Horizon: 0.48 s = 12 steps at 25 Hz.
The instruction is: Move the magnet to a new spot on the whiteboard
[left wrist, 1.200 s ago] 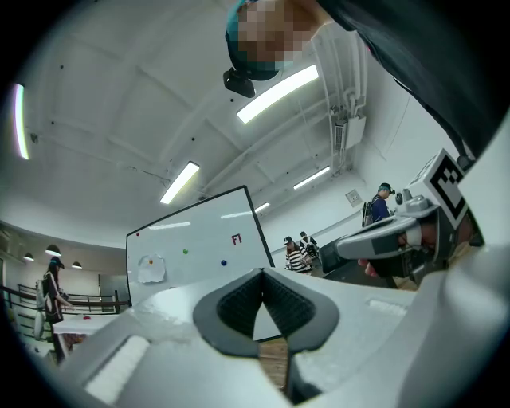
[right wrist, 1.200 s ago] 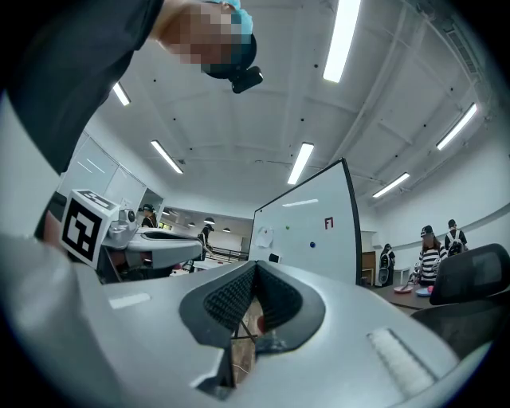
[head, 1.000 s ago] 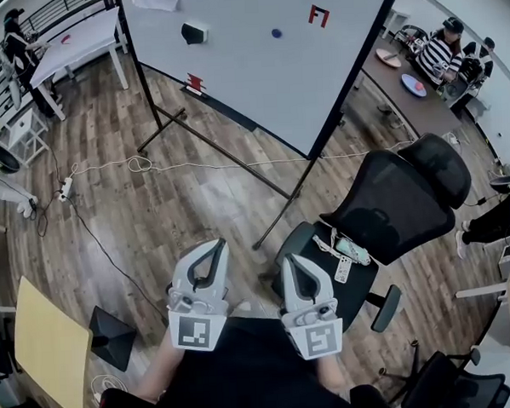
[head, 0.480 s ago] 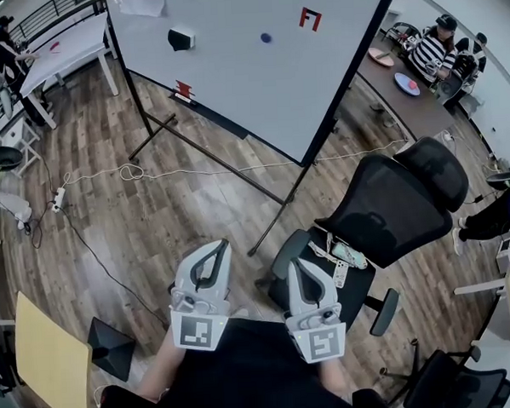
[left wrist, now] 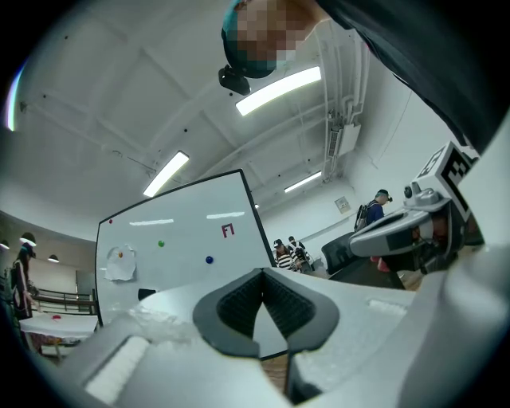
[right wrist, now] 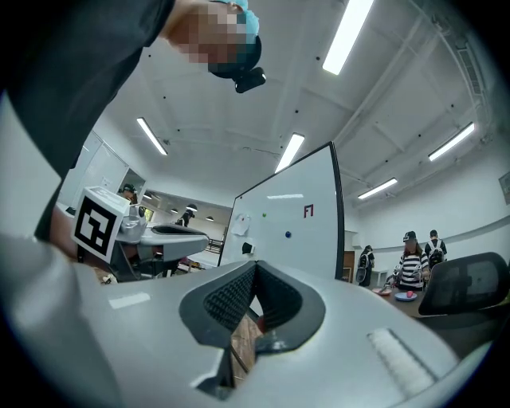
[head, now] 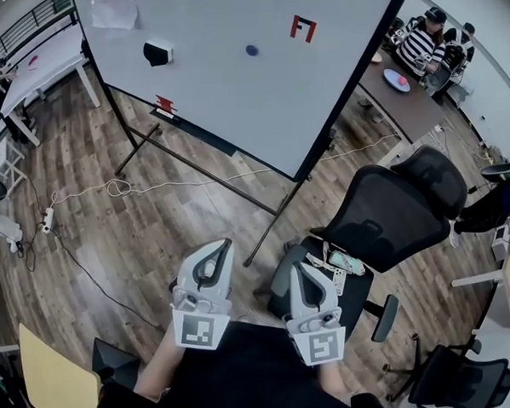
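The black-framed white whiteboard [head: 232, 98] bears a round blue magnet [head: 251, 50] and a red mark [head: 303, 27]. The wood-plank floor [head: 129, 240] is brown, the mesh chair [head: 388, 213] black.

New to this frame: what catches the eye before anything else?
The big whiteboard on its stand fills the top of the head view, a blue magnet near its middle and a red mark further right. Low in the frame the left gripper and right gripper sit side by side, both shut and empty, short of the board, a black office chair at their right.
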{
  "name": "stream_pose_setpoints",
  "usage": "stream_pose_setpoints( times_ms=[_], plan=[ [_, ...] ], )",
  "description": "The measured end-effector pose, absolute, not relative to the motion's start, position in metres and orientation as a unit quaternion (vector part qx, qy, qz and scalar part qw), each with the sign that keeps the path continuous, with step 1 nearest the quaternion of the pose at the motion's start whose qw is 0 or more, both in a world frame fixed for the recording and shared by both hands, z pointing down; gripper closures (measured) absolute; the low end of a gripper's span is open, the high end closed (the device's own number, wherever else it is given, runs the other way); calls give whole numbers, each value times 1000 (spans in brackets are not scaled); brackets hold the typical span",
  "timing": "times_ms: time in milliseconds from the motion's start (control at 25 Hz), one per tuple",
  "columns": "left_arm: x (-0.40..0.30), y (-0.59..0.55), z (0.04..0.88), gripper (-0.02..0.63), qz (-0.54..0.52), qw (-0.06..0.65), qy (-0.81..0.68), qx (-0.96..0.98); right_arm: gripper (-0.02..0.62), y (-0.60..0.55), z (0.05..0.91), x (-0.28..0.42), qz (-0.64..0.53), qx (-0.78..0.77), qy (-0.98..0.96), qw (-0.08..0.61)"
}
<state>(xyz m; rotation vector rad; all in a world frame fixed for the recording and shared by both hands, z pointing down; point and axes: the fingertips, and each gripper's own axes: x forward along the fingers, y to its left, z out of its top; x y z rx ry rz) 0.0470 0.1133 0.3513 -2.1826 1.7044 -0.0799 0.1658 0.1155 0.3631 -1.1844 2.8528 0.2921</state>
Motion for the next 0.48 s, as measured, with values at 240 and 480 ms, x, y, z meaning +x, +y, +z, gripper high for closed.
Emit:
stream_pose_setpoints(
  times_ms=[240,480],
  plan=[
    [17,57,353,604,-26,178,592,-786,597,64,364,138,93,-403,910,11],
    [-15,5,351,604,-19,179,570,-801,597,19,360,105,97,-429,898,7]
  ],
)
